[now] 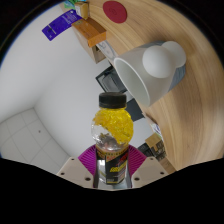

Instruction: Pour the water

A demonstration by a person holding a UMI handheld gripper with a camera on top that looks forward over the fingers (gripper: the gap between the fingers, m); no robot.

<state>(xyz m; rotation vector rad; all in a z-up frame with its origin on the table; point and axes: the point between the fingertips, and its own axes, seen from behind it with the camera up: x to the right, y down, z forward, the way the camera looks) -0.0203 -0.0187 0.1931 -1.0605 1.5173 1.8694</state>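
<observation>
Tongs (110, 163) pinching a clear plastic bottle (110, 135) with black cap and yellow contents, pink pads pressed on both sides. Beyond bottle, white plastic cup (140, 77) tilted over pale wooden bench (185, 40).

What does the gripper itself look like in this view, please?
Only the gripper tips show. Each of its two fingers carries a magenta pad on its inner face, ribbed with fine ridges, set on a light grey body with darker edges. No cables, markings, hand or sleeve are visible.
</observation>
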